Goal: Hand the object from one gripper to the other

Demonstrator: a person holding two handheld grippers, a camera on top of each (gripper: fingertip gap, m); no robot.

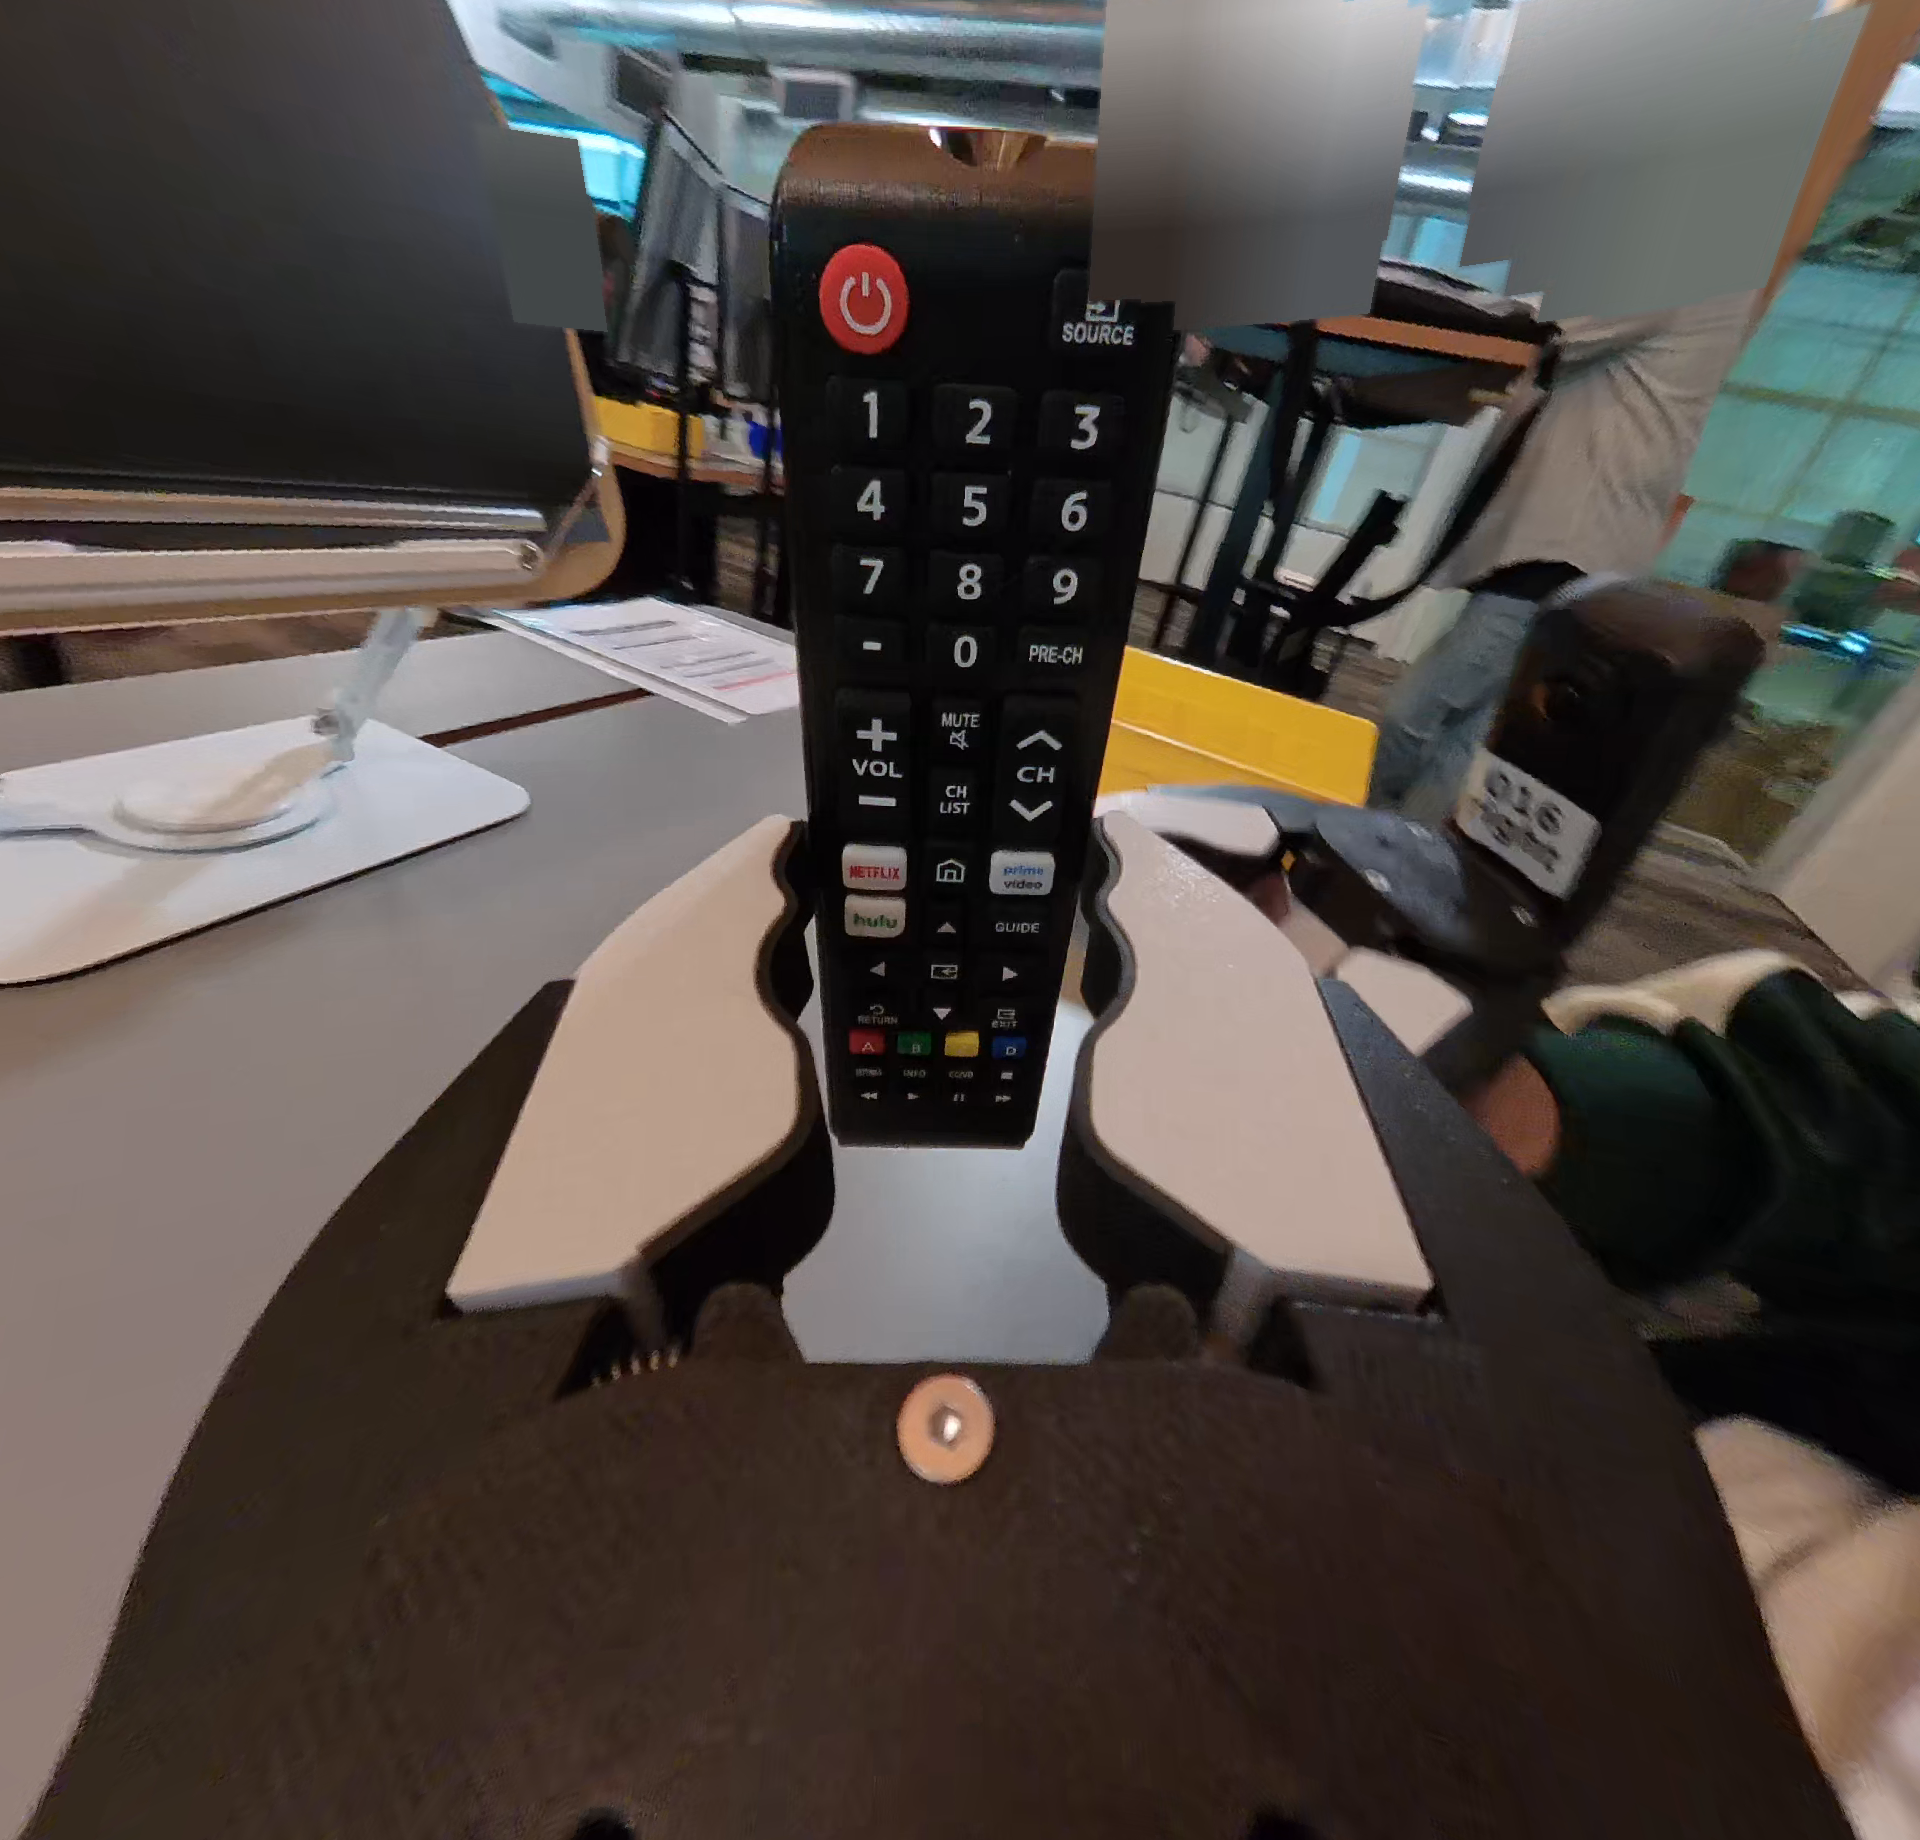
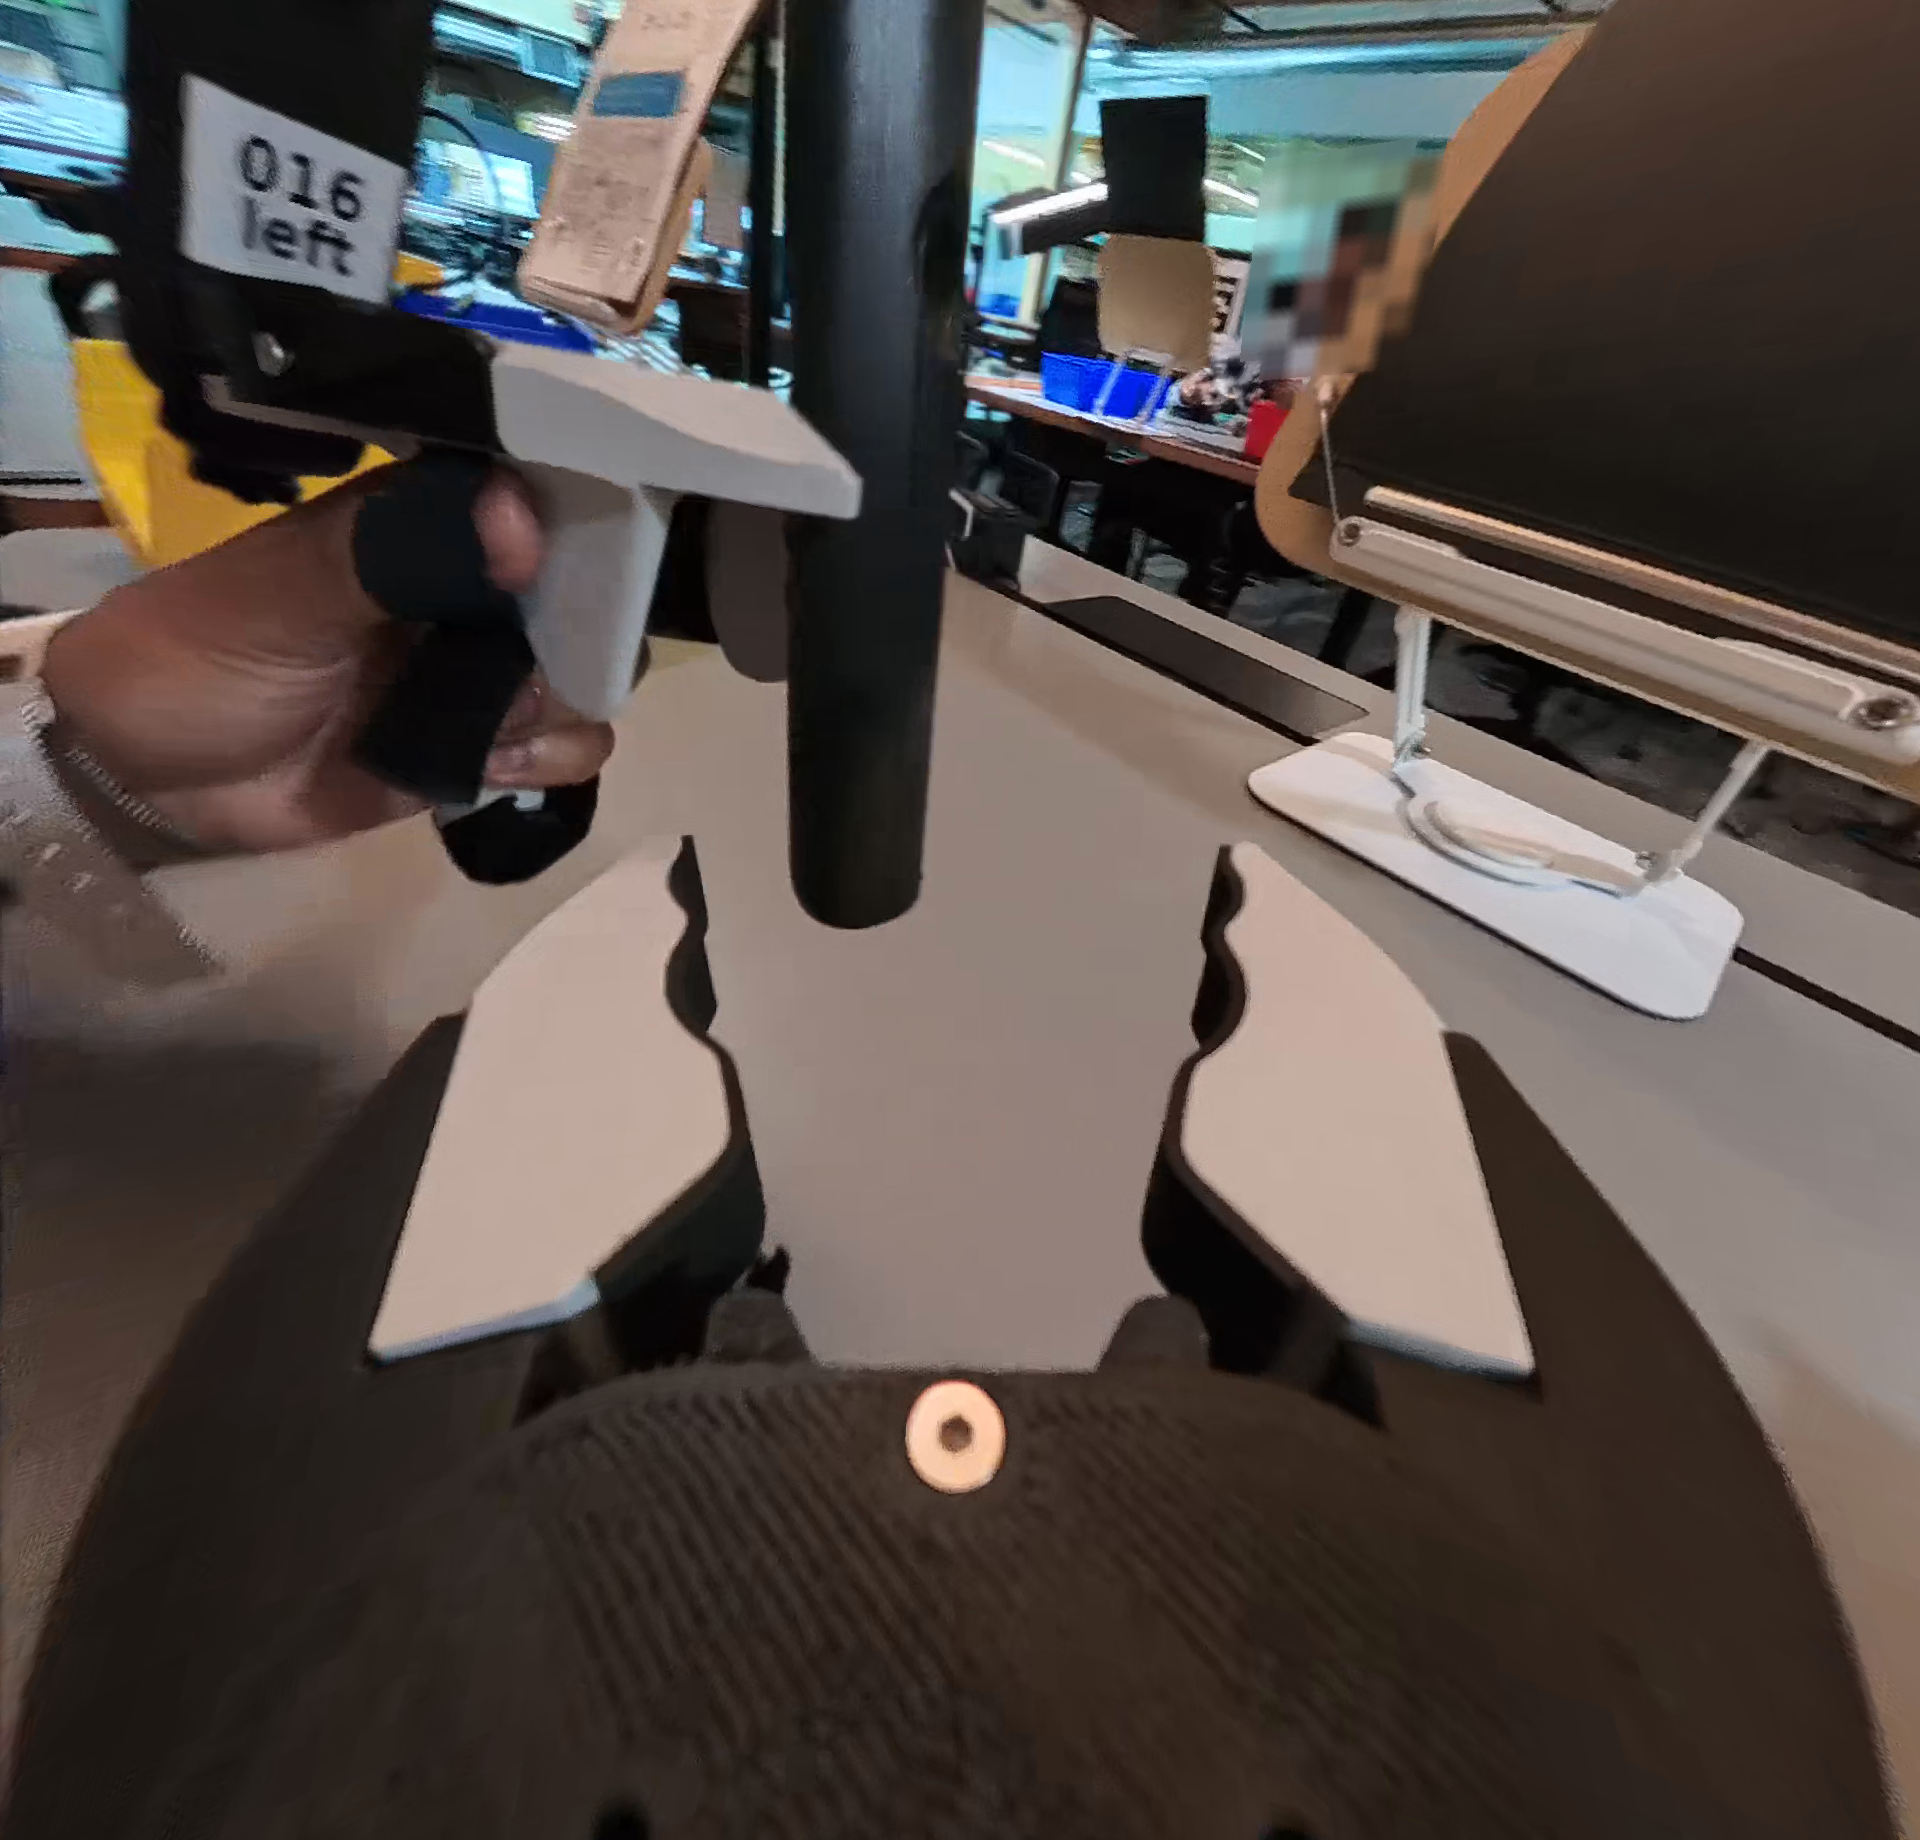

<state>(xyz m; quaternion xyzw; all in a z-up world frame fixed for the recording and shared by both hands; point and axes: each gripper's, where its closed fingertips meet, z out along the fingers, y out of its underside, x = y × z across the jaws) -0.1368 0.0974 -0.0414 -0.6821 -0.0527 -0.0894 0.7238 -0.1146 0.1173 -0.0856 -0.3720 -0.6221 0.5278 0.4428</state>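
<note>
Remote control [image 1: 951, 647] stands clamped in our left gripper [image 1: 945, 917], long axis running six to twelve o'clock, infrared end at twelve, buttons facing the camera. Our right gripper [image 2: 956, 917] hangs spread and empty, the remote's lower end just at its twelve o'clock. We judge the handover about to start: the right must advance and close around the body before the left releases.
</note>
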